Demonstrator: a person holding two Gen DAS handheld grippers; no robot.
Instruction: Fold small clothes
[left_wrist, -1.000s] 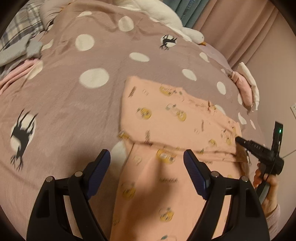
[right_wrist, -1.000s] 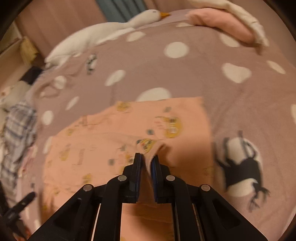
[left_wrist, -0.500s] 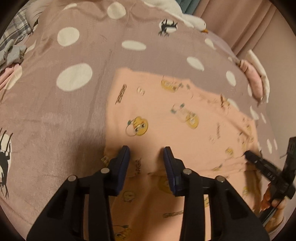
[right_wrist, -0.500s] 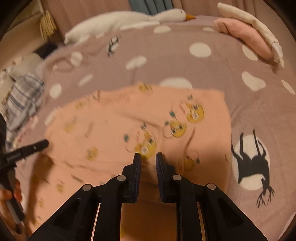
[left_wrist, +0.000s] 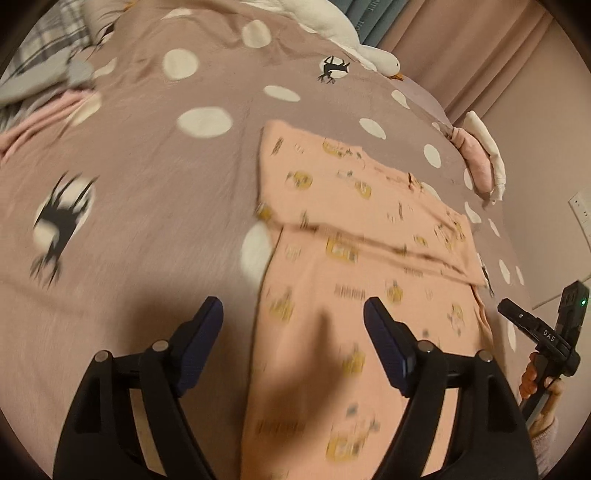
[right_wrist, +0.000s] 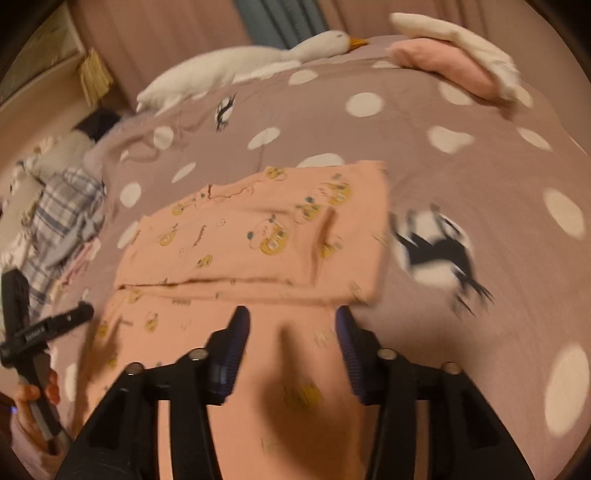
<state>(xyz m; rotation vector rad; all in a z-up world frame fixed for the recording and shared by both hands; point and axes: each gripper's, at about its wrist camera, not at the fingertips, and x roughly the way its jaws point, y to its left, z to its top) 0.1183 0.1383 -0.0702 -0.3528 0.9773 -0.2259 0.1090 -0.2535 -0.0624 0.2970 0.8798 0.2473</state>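
A peach garment with yellow cartoon prints lies flat on the mauve polka-dot bedspread, its far part folded over toward me. It also shows in the right wrist view. My left gripper is open and empty, held above the garment's near left edge. My right gripper is open and empty above the garment's near part, just short of the fold edge. The right gripper also shows at the right edge of the left wrist view, and the left gripper shows at the left edge of the right wrist view.
A white goose plush lies at the head of the bed. Folded pink and white clothes sit at the far right. A plaid garment and other clothes are heaped at the left. Curtains hang behind the bed.
Both grippers have let go of the garment, opened wide and pulled back toward me. The far part of the garment now lies folded over.
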